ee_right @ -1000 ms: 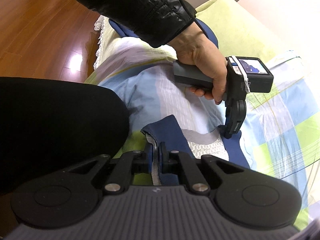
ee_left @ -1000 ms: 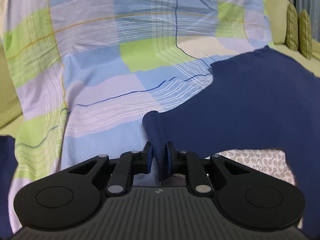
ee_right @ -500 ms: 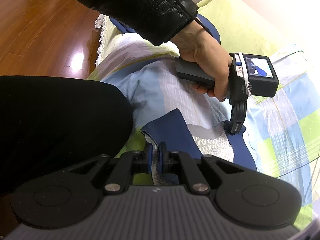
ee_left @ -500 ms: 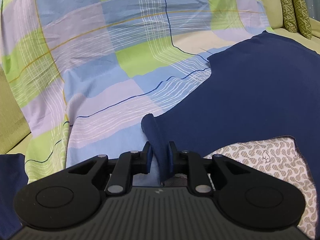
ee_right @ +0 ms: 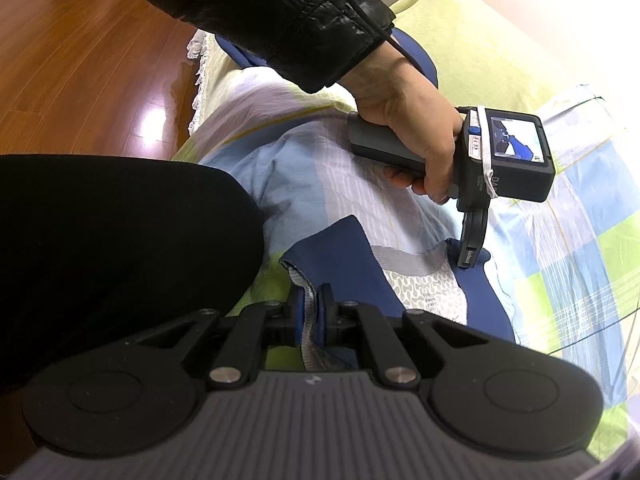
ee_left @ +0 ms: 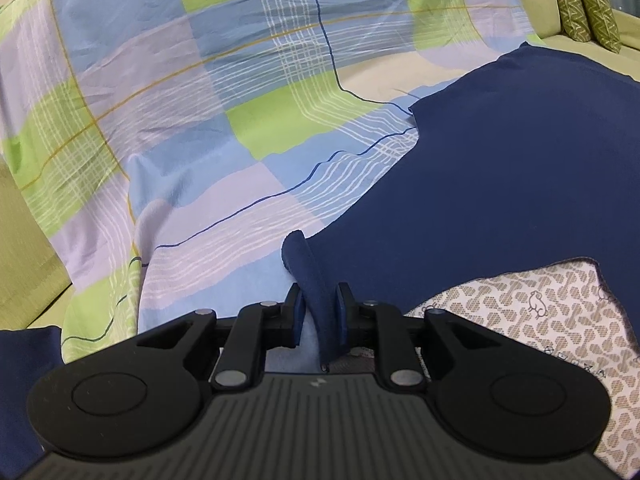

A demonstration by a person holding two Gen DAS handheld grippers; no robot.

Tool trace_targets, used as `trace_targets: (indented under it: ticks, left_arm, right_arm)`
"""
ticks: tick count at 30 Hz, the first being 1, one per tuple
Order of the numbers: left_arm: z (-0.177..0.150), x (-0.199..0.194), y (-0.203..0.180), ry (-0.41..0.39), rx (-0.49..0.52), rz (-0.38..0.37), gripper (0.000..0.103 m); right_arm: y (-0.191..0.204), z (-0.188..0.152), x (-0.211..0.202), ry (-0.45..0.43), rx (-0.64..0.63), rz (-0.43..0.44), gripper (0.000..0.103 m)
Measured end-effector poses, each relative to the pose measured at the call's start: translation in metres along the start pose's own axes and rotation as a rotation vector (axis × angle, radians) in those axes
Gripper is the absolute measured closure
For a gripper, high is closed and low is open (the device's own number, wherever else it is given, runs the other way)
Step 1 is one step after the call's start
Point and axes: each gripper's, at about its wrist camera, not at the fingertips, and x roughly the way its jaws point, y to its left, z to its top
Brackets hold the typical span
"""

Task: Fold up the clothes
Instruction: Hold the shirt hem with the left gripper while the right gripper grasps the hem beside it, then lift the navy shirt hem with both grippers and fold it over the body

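Note:
A navy blue garment [ee_left: 500, 184] with a beige patterned lining [ee_left: 532, 320] lies on a checked bedsheet [ee_left: 224, 120]. My left gripper [ee_left: 318, 312] is shut on a pinched navy edge of it, held just above the sheet. In the right wrist view my right gripper [ee_right: 310, 312] is shut on another edge of the same garment [ee_right: 340, 256], where navy cloth and white knit lining meet. The left gripper [ee_right: 470, 258] shows there too, held by a hand, its tips down on the cloth.
The checked sheet covers a green sofa [ee_right: 480, 48]. Two green patterned cushions [ee_left: 584, 0] stand at the far right. A black-clad leg [ee_right: 112, 248] fills the left of the right wrist view, with wooden floor [ee_right: 80, 72] beyond. A dark blue cloth [ee_left: 24, 380] lies at lower left.
The left gripper has drawn back and lifted slightly with the navy edge, spreading the garment flatter and showing more lining. The right gripper keeps its grip and has barely moved.

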Motion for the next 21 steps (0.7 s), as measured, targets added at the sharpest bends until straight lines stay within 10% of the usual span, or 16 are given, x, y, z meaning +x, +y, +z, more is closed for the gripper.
trace_targets:
  ticks: [8, 21]
  left_arm:
    - [0.002, 0.0, 0.003, 0.009, -0.028, -0.027, 0.09]
    - [0.044, -0.043, 0.06, -0.089, -0.338, -0.279, 0.102]
  right_arm:
    - [-0.005, -0.001, -0.002, -0.009, 0.038, -0.005, 0.099]
    - [-0.043, 0.004, -0.044, -0.132, 0.212, -0.066, 0.103]
